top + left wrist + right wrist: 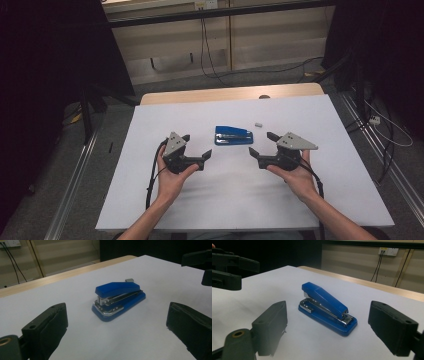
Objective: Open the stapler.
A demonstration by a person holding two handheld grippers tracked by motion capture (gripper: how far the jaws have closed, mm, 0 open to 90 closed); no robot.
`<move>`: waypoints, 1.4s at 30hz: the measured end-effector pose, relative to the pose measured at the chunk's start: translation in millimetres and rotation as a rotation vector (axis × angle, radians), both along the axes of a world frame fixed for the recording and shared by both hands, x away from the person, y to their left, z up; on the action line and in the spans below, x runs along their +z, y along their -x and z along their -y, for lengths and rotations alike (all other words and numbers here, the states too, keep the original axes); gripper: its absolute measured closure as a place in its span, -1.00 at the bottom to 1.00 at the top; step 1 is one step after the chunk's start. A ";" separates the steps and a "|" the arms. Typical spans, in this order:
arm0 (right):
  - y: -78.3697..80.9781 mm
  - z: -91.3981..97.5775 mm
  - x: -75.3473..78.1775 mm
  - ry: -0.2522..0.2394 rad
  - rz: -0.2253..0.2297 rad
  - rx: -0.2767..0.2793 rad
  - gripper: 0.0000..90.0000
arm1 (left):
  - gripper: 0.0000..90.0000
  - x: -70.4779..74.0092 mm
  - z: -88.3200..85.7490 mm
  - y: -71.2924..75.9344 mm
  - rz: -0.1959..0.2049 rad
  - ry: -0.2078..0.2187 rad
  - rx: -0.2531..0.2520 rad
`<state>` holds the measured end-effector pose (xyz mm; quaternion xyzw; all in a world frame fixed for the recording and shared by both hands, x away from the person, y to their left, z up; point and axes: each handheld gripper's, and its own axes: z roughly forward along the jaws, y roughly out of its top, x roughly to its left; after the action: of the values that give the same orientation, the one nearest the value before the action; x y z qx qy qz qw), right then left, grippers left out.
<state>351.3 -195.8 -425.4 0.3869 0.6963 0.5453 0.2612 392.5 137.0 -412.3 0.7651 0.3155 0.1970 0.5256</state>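
Blue stapler lies ahead between both spread grippers, left and right; likely rigid, light, slick (springy top), best pinched across its sides.

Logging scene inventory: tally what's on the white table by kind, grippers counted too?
Blue stapler: 1
Small grey block, beyond the stapler's right end: 1
Handheld grippers: 2, left gripper and right gripper, both with fingers spread
Total: 4

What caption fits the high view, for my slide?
Two open grippers flank a blue stapler on a white table.
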 end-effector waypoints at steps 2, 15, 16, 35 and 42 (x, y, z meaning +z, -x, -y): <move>-2.5 -2.2 1.1 0.001 0.002 0.002 -0.62 | -0.92 0.2 0.4 -3.2 0.001 -0.001 0.003; -22.8 -16.4 1.8 -0.009 -0.003 0.006 -0.43 | -0.92 -0.3 13.5 -20.6 0.015 0.003 -0.004; -24.3 -17.2 2.2 -0.005 -0.002 0.006 -0.42 | -0.92 -1.1 14.7 -22.0 0.016 0.004 -0.005; -31.1 -24.4 -3.7 0.010 -0.025 0.088 0.70 | -0.87 -8.5 12.7 -24.0 -0.031 -0.029 -0.022; -32.4 -27.1 -7.4 0.006 -0.062 0.126 1.00 | -0.67 -8.6 15.6 -21.3 -0.030 -0.042 -0.034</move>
<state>383.7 -168.7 -432.8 0.3584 0.7285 0.5464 0.2056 413.7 121.4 -420.8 0.7840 0.3063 0.1830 0.5081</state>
